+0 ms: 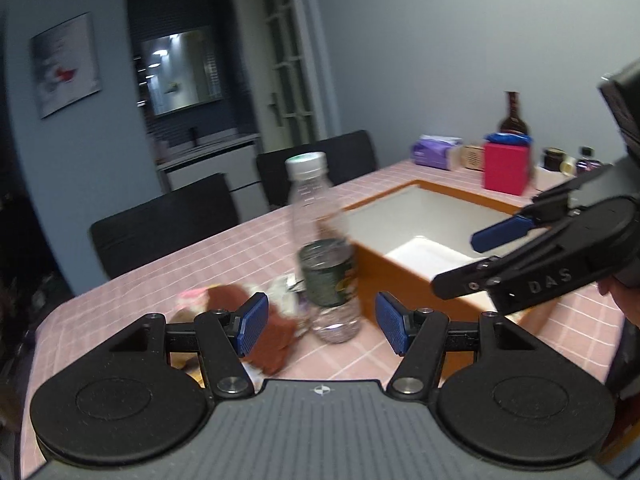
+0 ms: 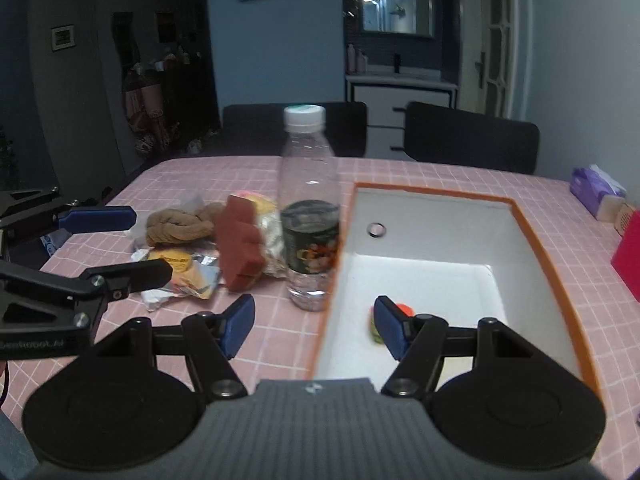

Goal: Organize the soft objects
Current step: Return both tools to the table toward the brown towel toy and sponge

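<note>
Left hand-held gripper [image 1: 322, 323] spread wide and empty, low over the pink-checked worktop [image 1: 240, 240], blue pads either side of a clear plastic bottle [image 1: 320, 248] standing upright just ahead. Right hand-held gripper [image 2: 314, 327] likewise wide, gripping nothing, poised over the near left corner of an orange-rimmed white box [image 2: 536, 240], one finger over the worktop and the other over the box interior. Just beside the box's left wall, the same bottle [image 2: 310, 208], white cap on, dark label round its middle. Left of the bottle, a cluster of soft things on the worktop: a reddish-brown sponge [image 2: 240, 252] tilted on edge, a knotted tan cloth [image 2: 180, 226] behind it, crinkled foil wrappers with a yellow packet [image 2: 180, 268] in front. Inside the box, on its floor, a small orange and green object [image 2: 400, 314], partly hidden behind the right finger. Farther back: purple tissue pack [image 2: 596, 190], red box [image 1: 506, 168], dark bottle [image 1: 512, 114], black chairs [image 2: 472, 138].
</note>
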`<state>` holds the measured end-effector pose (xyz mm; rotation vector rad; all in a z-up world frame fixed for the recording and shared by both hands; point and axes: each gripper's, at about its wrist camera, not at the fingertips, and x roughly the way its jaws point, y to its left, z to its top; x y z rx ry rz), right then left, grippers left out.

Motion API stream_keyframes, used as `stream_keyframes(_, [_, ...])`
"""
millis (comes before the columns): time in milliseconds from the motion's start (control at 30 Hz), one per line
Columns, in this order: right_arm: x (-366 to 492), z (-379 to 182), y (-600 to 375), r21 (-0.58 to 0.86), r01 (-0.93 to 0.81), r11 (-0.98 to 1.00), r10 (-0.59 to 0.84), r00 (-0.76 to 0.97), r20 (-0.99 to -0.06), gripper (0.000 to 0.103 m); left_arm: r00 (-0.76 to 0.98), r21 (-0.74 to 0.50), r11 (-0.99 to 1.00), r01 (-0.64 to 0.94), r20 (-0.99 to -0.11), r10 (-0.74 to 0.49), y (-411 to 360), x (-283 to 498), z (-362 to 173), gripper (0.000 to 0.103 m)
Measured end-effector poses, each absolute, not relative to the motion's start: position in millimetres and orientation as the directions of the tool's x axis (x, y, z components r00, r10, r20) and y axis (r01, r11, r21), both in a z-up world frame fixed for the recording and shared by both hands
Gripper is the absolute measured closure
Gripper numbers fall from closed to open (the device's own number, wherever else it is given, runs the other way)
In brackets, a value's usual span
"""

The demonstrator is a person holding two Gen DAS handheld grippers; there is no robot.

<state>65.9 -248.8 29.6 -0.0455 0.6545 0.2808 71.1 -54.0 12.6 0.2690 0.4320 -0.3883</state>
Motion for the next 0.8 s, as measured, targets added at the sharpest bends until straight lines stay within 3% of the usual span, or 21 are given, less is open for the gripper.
stream_keyframes(400, [66, -11, -172, 0.026, -0.392, 0.92, 0.364, 0.825, -0.432, 0.029, 0.892, 0.057, 0.981, 0.188, -0.428, -0.146, 18, 70, -26, 0.031])
stream_keyframes(500, [77, -26, -157, 0.022, -0.395, 0.918, 0.36, 0.811, -0.461, 0.029, 0.886, 0.044, 0.986, 0.163, -0.447, -0.126, 33, 75, -40, 0.031])
stream_keyframes(633, [93, -45, -145, 0.039, -0.401, 0.915, 0.367, 0.791, -0.489, 0.04, 0.875, 0.049, 0.99, 0.132, -0.476, -0.094, 47, 91, -54, 0.032])
stream_keyframes(800, [115, -57, -125, 0.014, -0.416, 0.909, 0.362, 0.775, -0.518, 0.042, 0.882, 0.192, 0.972, 0.137, -0.47, -0.031, 49, 119, -58, 0.032])
